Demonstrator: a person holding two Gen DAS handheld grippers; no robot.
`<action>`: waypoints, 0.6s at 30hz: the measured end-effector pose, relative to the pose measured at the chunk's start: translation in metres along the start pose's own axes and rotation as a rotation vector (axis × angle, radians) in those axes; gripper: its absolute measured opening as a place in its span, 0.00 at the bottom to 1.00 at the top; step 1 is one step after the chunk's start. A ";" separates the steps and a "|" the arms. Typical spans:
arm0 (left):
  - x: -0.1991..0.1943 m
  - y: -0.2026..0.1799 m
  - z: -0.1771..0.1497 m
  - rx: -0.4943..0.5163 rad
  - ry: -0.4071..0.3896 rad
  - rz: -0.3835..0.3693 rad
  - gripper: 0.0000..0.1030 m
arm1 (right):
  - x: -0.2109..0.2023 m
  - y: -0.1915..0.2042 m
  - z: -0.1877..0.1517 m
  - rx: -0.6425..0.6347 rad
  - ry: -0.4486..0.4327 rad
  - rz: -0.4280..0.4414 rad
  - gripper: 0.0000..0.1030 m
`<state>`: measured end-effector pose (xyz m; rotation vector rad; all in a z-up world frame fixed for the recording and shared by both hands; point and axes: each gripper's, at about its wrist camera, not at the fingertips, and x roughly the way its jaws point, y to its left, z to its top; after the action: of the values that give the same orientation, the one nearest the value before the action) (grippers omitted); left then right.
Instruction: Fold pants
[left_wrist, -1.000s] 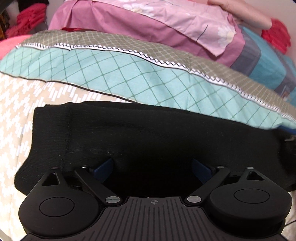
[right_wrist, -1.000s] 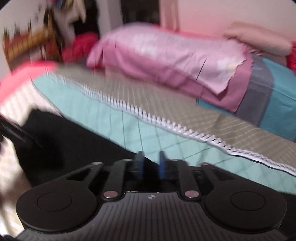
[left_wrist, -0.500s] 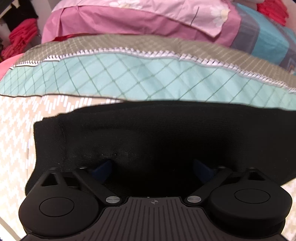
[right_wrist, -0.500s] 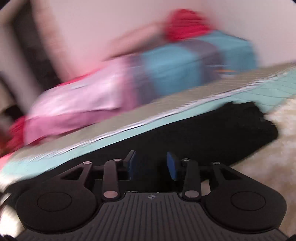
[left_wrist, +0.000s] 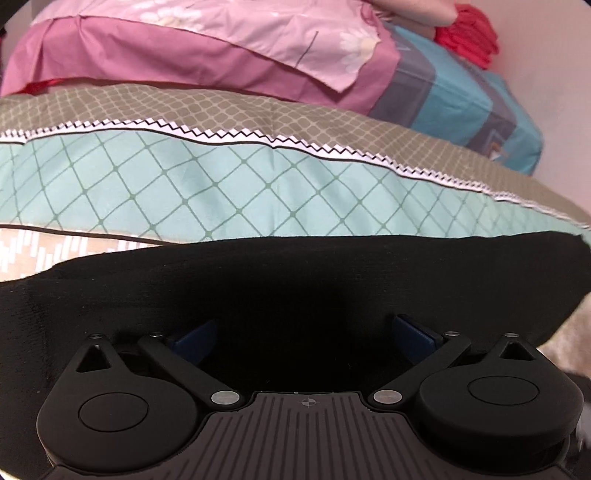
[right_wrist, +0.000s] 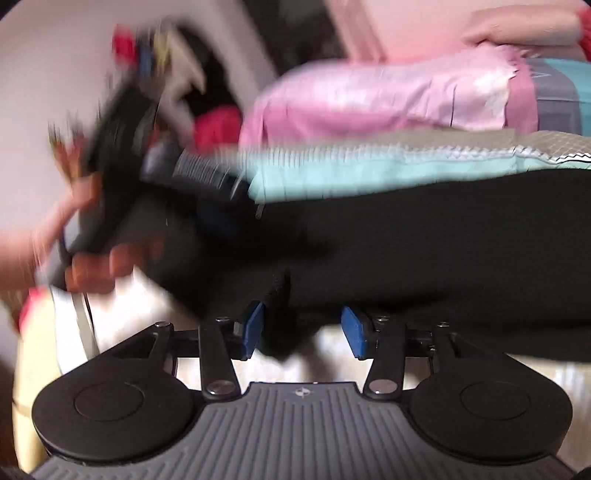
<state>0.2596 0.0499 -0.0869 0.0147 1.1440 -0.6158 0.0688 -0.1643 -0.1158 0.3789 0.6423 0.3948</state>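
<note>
The black pants (left_wrist: 295, 280) lie folded in a long band across the bed. My left gripper (left_wrist: 301, 338) is wide open, low over the pants' near edge, its blue pads (left_wrist: 194, 338) spread apart with nothing between them. In the blurred right wrist view the pants (right_wrist: 424, 243) stretch across the middle. My right gripper (right_wrist: 303, 332) is open at their near edge, blue pads (right_wrist: 253, 328) apart, a fold of black cloth just ahead of the left pad. The left gripper and the hand holding it (right_wrist: 122, 192) appear at the left.
The bed has a beige patterned sheet (left_wrist: 40, 251) and a teal and olive quilt (left_wrist: 229, 192) behind the pants. A pink pillow (left_wrist: 207, 48) and a blue-grey pillow (left_wrist: 469, 99) lie at the back, with red clothes (left_wrist: 467, 40) beside the wall.
My right gripper has opened from nearly shut and swung fast, now facing the pants' edge near the left gripper. My left gripper stayed open and moved lower and closer over the pants.
</note>
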 end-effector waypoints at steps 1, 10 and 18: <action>-0.001 0.004 -0.001 -0.006 -0.003 -0.021 1.00 | -0.001 -0.004 0.002 0.039 -0.032 0.019 0.56; -0.009 0.014 -0.007 -0.019 -0.012 -0.087 1.00 | 0.004 0.000 0.000 -0.025 0.080 0.161 0.64; -0.010 0.010 -0.010 0.006 -0.012 -0.073 1.00 | 0.030 -0.025 -0.009 0.160 0.249 0.480 0.79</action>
<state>0.2528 0.0660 -0.0854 -0.0263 1.1352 -0.6833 0.0908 -0.1698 -0.1480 0.6461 0.8283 0.8611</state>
